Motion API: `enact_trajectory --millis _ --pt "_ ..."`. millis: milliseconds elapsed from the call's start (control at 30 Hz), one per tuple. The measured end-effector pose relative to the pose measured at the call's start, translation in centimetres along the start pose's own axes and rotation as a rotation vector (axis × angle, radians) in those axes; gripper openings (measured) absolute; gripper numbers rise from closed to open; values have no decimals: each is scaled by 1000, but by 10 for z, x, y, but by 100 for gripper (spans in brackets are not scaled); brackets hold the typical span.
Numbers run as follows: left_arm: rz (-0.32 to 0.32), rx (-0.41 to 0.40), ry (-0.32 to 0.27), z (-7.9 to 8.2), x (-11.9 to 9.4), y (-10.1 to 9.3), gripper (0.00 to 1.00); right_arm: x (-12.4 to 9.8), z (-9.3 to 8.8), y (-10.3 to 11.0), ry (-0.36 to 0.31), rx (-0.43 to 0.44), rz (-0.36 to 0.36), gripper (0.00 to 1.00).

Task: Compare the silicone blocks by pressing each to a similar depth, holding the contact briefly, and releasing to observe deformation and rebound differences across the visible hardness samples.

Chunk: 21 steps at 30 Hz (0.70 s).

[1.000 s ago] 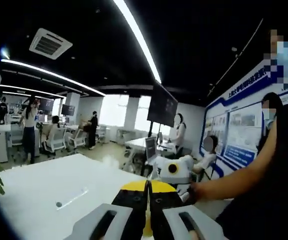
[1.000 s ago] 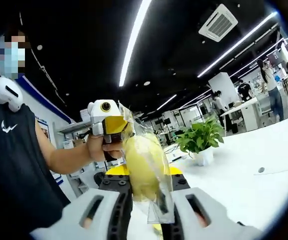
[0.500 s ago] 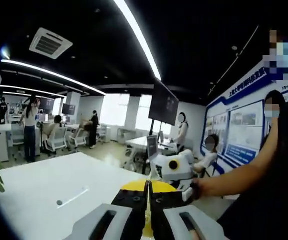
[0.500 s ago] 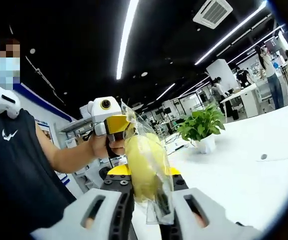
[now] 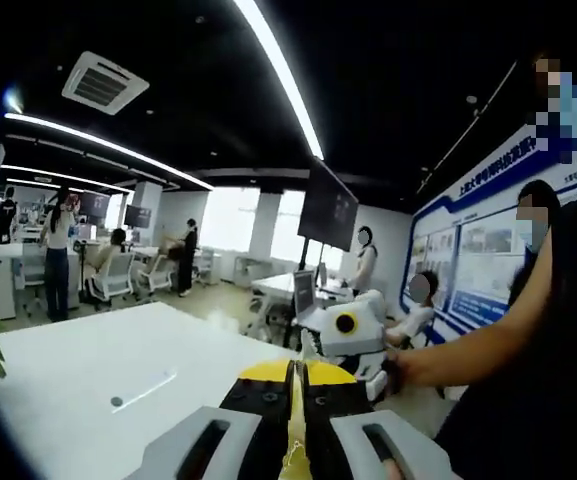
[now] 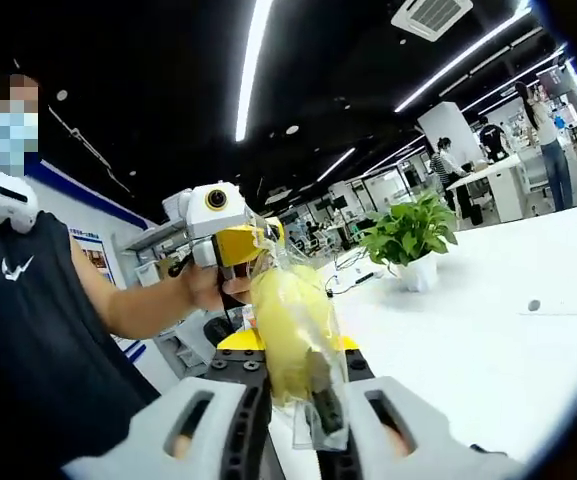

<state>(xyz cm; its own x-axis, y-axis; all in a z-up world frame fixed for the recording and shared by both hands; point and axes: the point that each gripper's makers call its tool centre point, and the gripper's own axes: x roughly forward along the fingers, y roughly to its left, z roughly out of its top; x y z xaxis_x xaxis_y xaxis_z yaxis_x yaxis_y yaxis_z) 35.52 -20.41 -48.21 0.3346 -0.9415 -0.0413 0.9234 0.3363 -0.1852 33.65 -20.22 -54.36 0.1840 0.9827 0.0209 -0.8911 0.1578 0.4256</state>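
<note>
1. Silicone block (image 6: 290, 335), yellow and sealed in a clear plastic bag (image 6: 320, 400), sits clamped between the jaws of the right gripper (image 6: 290, 400) in the right gripper view; the jaws are narrow, pressing the block from both sides.
2. Above the jaws, the block rises and leans slightly away from the camera, and the crumpled top of the bag reaches the left gripper (image 6: 230, 248).
3. In that view, the left gripper comes in from the left, just beyond the block; its white body and yellow front touch the upper end of the bag, and the person's hand (image 6: 208, 290) grips it from below.
4. In the left gripper view, the left gripper (image 5: 295, 420) has its jaws almost together, with a thin strip of yellow and clear film (image 5: 293, 455) pinched in the slit between them.
5. Just past those jaws and to their right, the right gripper (image 5: 353, 335) shows as a white body held by the person's other hand (image 5: 396, 372).
6. A white table (image 6: 488, 350) spreads to the right of the right gripper's jaws, carrying a potted plant (image 6: 408, 235) well beyond the block.
7. In the left gripper view, the table (image 5: 78, 370) lies to the left of the jaws, and other people stand and sit in the office far behind.
</note>
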Motion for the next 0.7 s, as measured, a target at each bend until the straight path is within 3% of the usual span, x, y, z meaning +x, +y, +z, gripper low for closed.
enact_trajectory --millis 333,500,700 --pt "27 17 7 -10 2 8 1 1 -7 -6 45 24 0 7" --pt "17 -53 24 -16 1 12 1 2 -13 -7 59 24 3 6" --pt "54 -42 42 -20 2 11 0 2 -18 -13 41 37 -15 9"
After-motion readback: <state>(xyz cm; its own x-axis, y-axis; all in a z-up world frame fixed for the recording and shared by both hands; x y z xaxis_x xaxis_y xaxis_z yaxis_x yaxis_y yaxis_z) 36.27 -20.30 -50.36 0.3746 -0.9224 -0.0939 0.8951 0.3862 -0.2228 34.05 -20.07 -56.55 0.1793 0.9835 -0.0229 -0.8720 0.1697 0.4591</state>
